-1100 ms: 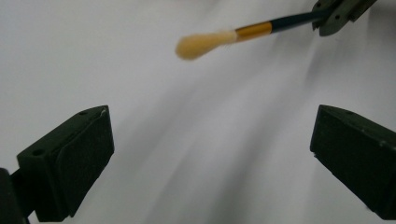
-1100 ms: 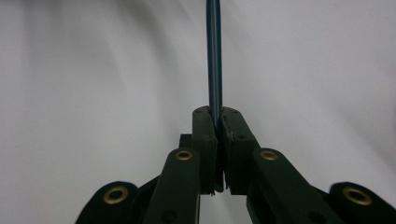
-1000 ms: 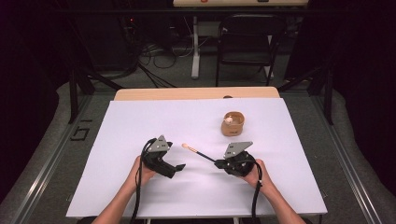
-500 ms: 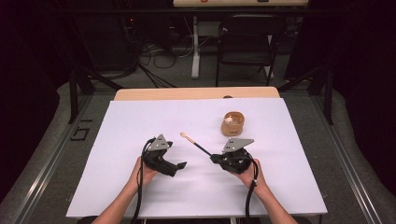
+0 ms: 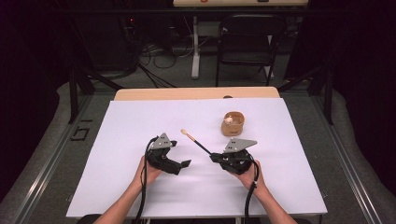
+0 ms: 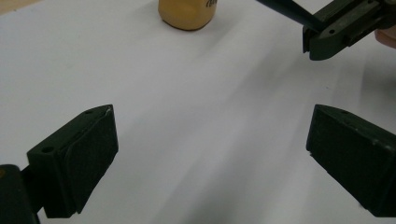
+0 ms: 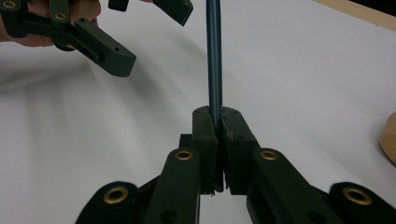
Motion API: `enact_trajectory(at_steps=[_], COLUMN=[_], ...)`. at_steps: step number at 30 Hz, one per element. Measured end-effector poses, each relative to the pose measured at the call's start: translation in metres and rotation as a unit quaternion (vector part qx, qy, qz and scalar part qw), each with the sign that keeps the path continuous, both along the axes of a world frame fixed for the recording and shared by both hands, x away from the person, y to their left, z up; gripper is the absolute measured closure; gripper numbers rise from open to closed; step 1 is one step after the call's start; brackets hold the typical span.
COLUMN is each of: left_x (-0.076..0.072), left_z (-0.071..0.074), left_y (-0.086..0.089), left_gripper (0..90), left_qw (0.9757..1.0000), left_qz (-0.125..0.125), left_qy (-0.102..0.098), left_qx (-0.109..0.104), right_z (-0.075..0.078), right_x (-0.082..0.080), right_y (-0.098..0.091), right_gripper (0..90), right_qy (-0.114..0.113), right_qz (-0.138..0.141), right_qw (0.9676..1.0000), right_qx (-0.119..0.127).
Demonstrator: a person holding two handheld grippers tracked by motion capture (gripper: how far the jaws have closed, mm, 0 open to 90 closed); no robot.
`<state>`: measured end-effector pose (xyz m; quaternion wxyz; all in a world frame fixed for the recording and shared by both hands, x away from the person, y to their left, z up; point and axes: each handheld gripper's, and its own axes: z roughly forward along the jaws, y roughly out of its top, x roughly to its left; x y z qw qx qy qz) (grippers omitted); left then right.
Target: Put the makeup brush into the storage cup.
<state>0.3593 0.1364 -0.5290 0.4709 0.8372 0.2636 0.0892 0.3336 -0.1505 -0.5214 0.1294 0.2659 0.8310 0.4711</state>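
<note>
My right gripper (image 5: 213,157) is shut on the dark handle of a thin brush (image 5: 196,142), whose pale tip points up and to the left over the white sheet. In the right gripper view the jaws (image 7: 217,119) clamp the blue-black handle (image 7: 214,56), which runs straight ahead. My left gripper (image 5: 185,164) stands open with nothing in it, a short way left of the brush; its jaws (image 6: 210,154) are wide apart above bare sheet. A small tan wooden cup (image 5: 233,123) with something white inside stands beyond the right gripper.
A white sheet (image 5: 140,121) covers the table, with a strip of wood showing at the far edge (image 5: 196,93). The cup's base (image 6: 187,11) and the right gripper (image 6: 345,25) lie ahead of the left jaws. A chair (image 5: 247,42) stands beyond the table.
The brush has swung so that its pale tip points farther away from me. The right gripper shifted slightly left. The left gripper has barely moved and stays open.
</note>
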Motion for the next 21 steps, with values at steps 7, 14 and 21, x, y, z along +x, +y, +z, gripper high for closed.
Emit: enact_trajectory(at_steps=[7, 14, 21], left_x=[-0.002, -0.001, -0.001], left_z=[0.006, 0.006, 0.007], left_y=[0.003, 0.0, -0.001], left_gripper=[4.4, 9.4, 19.5], left_qw=[0.9993, 0.999, 0.998], left_qz=[0.006, 0.008, 0.011], left_qy=[0.002, 0.0, 0.004], left_qx=[-0.037, -0.044, -0.062], right_z=[0.001, 0.0, -0.006], right_x=[-0.001, -0.003, -0.002], right_y=[0.008, 0.013, 0.018], right_gripper=[85.3, 85.3, 85.3], right_qy=[-0.009, -0.011, 0.0], right_qz=[0.004, -0.002, 0.0], right_qw=[0.9998, 0.9995, 0.9995], right_qx=[0.018, 0.03, 0.033])
